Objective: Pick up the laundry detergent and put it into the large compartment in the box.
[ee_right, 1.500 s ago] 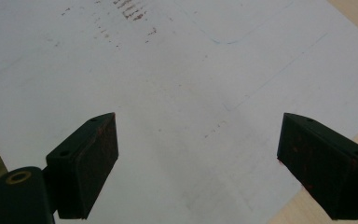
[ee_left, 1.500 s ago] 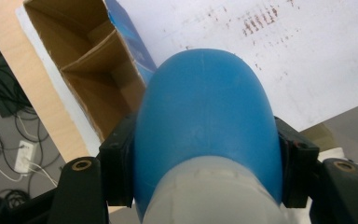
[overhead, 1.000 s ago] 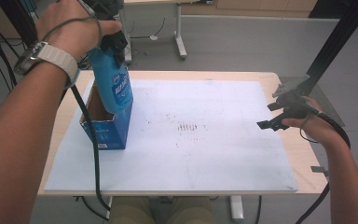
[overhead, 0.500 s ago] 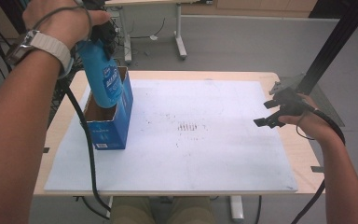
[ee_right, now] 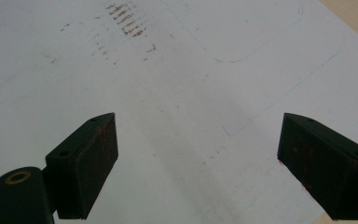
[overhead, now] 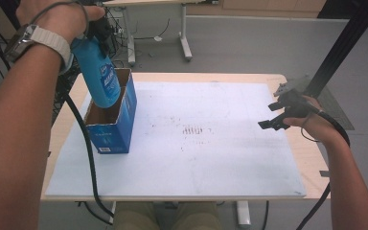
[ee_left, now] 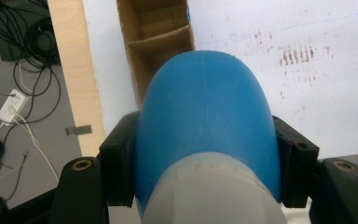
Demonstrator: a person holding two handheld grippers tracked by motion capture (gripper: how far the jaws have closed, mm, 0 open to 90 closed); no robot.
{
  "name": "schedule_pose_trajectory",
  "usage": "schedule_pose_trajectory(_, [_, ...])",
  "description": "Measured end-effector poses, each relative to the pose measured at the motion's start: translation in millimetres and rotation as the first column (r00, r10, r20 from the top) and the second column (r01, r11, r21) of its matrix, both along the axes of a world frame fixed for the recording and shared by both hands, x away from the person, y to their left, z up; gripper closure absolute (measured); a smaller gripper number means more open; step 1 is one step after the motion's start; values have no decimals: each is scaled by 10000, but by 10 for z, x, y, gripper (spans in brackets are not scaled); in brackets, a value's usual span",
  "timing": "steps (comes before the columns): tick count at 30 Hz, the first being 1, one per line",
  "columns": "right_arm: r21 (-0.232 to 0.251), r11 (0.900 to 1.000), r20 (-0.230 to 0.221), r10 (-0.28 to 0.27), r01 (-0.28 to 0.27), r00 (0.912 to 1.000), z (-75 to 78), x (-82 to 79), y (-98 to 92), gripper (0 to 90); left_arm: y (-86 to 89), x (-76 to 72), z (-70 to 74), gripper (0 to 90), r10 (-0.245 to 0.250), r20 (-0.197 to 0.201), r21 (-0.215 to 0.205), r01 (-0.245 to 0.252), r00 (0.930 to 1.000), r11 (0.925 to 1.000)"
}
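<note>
High view looks down from overhead; gripper views sit close (all share the white mat (overhead: 211, 143)).

A stained white board (overhead: 211, 143) covers the wooden table (overhead: 311, 158); cables (ee_left: 9, 107) litter the floor.

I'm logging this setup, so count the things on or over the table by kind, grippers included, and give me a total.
Blue bottles: 1, the blue bottle held in the left claw over the box.
Blue cardboard boxes: 1, the open box on the white sheet.
White sheets: 1, the white sheet covering the table.
Grippers: 2, counting the empty, open right claw.
Total: 5
</note>
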State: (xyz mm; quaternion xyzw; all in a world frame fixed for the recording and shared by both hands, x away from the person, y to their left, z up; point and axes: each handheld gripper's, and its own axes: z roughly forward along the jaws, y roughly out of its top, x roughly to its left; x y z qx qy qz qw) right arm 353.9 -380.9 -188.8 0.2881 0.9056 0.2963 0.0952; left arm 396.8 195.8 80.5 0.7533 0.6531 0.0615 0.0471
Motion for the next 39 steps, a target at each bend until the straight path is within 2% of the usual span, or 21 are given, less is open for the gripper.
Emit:
schedule_pose_trajectory(5, [-17,10000,-3,10,-10,10000,-3,14,-1,123,-17,31,-9,375,124,-53,229,-122,9999,9997])
schedule_pose_trajectory(16, [49,10000,14,-19,19,10000,-24,-1,-20,123,19,70,-87,375,337,13,245,-338,9994,9991])
schedule_pose_trajectory(27, [-22,10000,-83,-58,58,9999,-56,-12,-15,123,49,163,-268,375,414,-122,506,-407,9991,9979])
schedule_pose_trajectory(39, [-114,9999,-152,-67,65,9999,-55,6,5,123,127,253,-430,375,402,-169,484,-393,9990,9981])
